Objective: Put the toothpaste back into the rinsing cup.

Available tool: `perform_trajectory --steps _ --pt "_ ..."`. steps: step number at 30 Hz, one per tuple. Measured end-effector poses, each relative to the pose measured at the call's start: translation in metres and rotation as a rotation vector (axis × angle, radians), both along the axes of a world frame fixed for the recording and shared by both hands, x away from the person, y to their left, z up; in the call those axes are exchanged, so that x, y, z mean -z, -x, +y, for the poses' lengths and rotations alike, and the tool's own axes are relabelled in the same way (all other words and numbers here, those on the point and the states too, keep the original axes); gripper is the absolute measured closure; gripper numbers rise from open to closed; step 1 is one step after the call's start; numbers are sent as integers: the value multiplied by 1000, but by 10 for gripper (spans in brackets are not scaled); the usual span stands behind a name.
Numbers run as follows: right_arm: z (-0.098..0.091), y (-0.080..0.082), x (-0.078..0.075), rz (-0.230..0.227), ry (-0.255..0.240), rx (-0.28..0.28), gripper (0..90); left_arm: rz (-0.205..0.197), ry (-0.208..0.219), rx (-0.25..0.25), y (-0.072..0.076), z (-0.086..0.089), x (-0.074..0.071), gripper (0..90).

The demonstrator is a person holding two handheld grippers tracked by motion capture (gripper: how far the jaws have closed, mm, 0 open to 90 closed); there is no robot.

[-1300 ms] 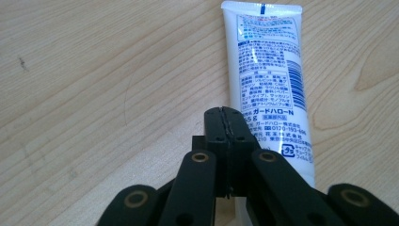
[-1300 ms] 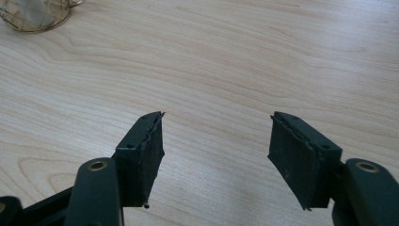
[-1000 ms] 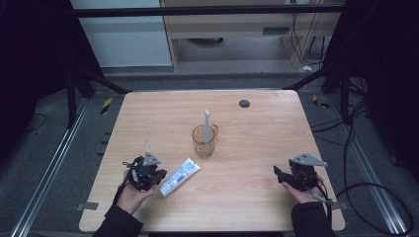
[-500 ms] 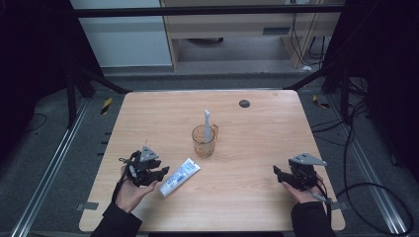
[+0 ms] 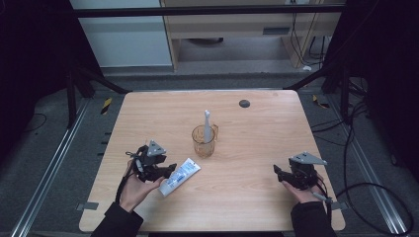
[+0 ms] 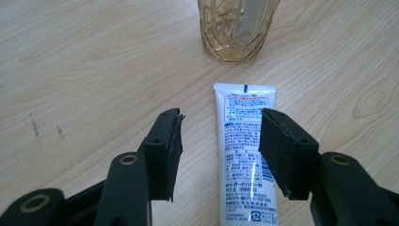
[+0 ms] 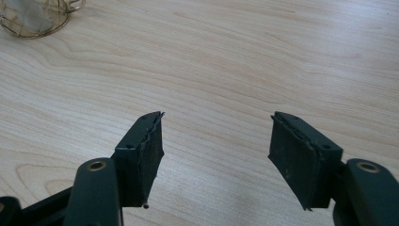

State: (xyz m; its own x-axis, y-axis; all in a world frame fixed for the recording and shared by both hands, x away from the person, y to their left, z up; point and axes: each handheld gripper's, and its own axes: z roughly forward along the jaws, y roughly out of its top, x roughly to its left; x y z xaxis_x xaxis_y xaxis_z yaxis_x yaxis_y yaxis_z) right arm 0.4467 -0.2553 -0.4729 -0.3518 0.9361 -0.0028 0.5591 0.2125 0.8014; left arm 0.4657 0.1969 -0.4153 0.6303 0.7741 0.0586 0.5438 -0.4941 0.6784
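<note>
The left gripper (image 5: 170, 170) had just opened its jaws, releasing the toothpaste tube (image 5: 179, 176) near the desk's front-left; the right gripper (image 5: 277, 173) stayed open.

A white plastic toothpaste tube (image 5: 180, 176) with blue print lies flat on the light wooden table (image 5: 257, 133), its crimped flat end (image 6: 244, 89) pointing toward an amber ribbed glass cup (image 5: 203, 141) that stands upright near it, not touching it.

White tube (image 6: 244, 155) — amber patterned cup (image 6: 237, 28)
</note>
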Motion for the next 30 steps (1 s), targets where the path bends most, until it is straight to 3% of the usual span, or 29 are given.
perform_trajectory --steps 11,18,30 --pt "1 -1 0 6 7 -2 351 35 -43 27 -8 -11 0 434" --pt "1 -2 0 3 15 -3 350 71 -63 34 -15 -21 8 418" --pt "3 -2 1 13 14 -5 348 126 -88 51 -20 -23 15 409"
